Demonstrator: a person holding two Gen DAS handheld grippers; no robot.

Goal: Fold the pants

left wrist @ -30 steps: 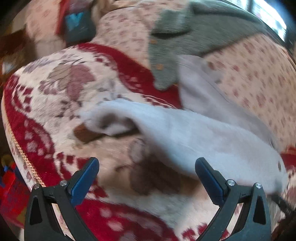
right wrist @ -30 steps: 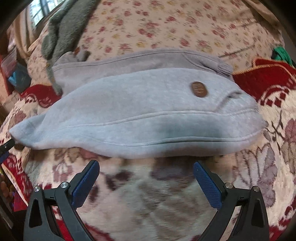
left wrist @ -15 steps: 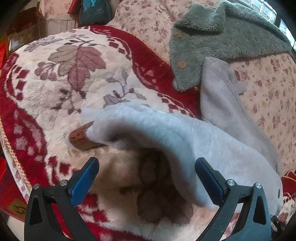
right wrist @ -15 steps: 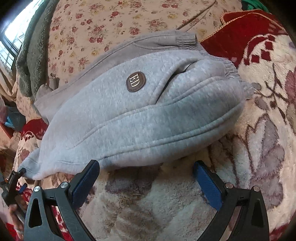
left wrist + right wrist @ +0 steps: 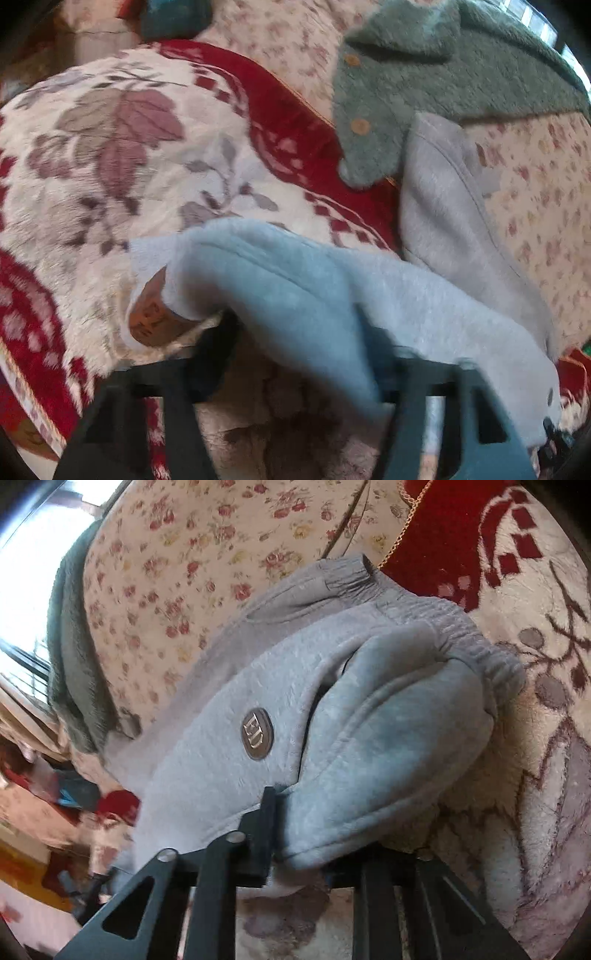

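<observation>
The grey fleece pants (image 5: 332, 716) lie folded lengthwise on a red and cream floral blanket (image 5: 110, 155). In the right wrist view the waistband end with its oval brown badge (image 5: 257, 734) faces me. My right gripper (image 5: 295, 830) is shut on the near edge of the pants below the badge. In the left wrist view the leg end of the pants (image 5: 295, 288) lies over my left gripper (image 5: 299, 354), which is shut on that fabric. A brown label (image 5: 151, 317) shows under the cuff.
A green fleece jacket with round buttons (image 5: 424, 81) lies at the back on a flowered sofa cover (image 5: 535, 177), touching the far pant leg. The jacket also shows in the right wrist view (image 5: 70, 657). Clutter lies beyond the blanket's left edge (image 5: 55, 812).
Both grippers were open in front of the pants. They have moved in and closed on the near edge, the left at the leg end, the right near the waistband.
</observation>
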